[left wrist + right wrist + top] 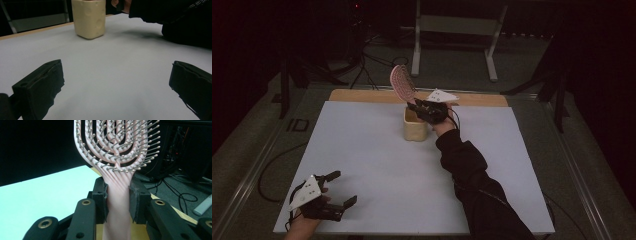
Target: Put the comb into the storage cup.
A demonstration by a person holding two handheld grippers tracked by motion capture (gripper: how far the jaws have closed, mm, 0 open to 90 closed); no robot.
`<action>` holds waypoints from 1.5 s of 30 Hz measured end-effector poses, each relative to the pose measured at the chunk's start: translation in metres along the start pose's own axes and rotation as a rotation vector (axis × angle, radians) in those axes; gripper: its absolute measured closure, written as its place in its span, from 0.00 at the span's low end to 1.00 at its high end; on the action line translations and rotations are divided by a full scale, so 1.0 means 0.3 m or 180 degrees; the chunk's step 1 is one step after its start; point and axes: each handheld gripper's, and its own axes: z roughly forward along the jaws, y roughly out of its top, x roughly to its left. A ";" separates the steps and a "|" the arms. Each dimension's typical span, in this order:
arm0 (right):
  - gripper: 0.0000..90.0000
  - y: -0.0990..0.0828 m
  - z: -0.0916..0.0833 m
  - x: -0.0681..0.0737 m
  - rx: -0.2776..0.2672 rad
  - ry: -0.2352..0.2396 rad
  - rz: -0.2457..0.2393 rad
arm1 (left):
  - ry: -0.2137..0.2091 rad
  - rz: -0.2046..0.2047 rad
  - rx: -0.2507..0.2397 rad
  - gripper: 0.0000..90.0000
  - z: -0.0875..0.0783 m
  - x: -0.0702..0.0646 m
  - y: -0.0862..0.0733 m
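Observation:
A pink vented hairbrush (402, 83) stands tilted over a cream square cup (415, 125) near the table's far edge. My right gripper (418, 106) is shut on the brush's handle just above the cup's rim. In the right gripper view the jaws clamp the handle (118, 192) from both sides, and the bristled head (117, 142) rises above them. My left gripper (344, 189) rests open at the table's near left corner with nothing between its jaws. The left gripper view looks across bare white table toward the cup (89, 18).
The white table top (377, 170) has a wooden strip (362, 96) along its far edge. A dark sleeve (472, 175) lies across the right middle of the table. Cables (367, 65) and a metal stand (457, 30) are on the floor beyond.

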 end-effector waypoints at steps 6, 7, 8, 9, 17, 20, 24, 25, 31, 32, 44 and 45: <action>0.38 0.001 0.009 0.002 0.0112 0.0042 0.0120 | -0.0002 -0.0001 0.0001 0.00 -0.001 0.000 0.000; 0.32 0.002 0.010 0.004 0.0166 -0.0016 0.0119 | -0.0002 -0.0001 0.0001 0.00 0.000 0.000 0.000; 0.26 0.002 0.009 0.004 0.0180 0.0016 0.0114 | -0.0002 0.0001 0.0002 0.00 0.000 0.000 0.000; 0.20 0.003 0.008 0.004 0.0197 0.0039 0.0128 | -0.0004 0.0002 0.0001 0.00 0.000 -0.001 0.000; 0.11 0.008 -0.014 -0.001 0.0236 0.0117 0.0090 | -0.0008 0.0003 0.0007 0.00 0.002 -0.001 0.000; 0.11 0.014 -0.023 0.002 0.0262 0.0109 0.0054 | -0.0008 0.0010 0.0011 0.00 0.002 -0.002 0.000; 0.11 0.026 -0.034 0.007 0.0254 0.0118 0.0061 | -0.0003 0.0003 0.0002 0.00 0.002 -0.002 0.001; 0.11 0.028 -0.036 0.007 0.0263 0.0127 0.0054 | -0.0002 0.0004 0.0003 0.00 0.003 -0.003 0.001; 0.11 0.042 -0.043 0.011 0.0308 0.0210 0.0078 | 0.0001 0.0025 0.0013 0.00 0.003 -0.002 0.002; 0.11 0.043 -0.042 0.013 0.0314 0.0226 0.0084 | -0.0001 0.0023 0.0009 0.00 0.004 -0.002 0.002; 0.11 0.062 -0.057 0.040 0.0355 0.0331 0.0065 | -0.0007 0.0016 0.0013 0.00 0.007 -0.002 0.002; 0.11 0.064 -0.060 0.039 0.0350 0.0336 0.0060 | -0.0006 0.0015 0.0013 0.00 0.007 -0.002 0.002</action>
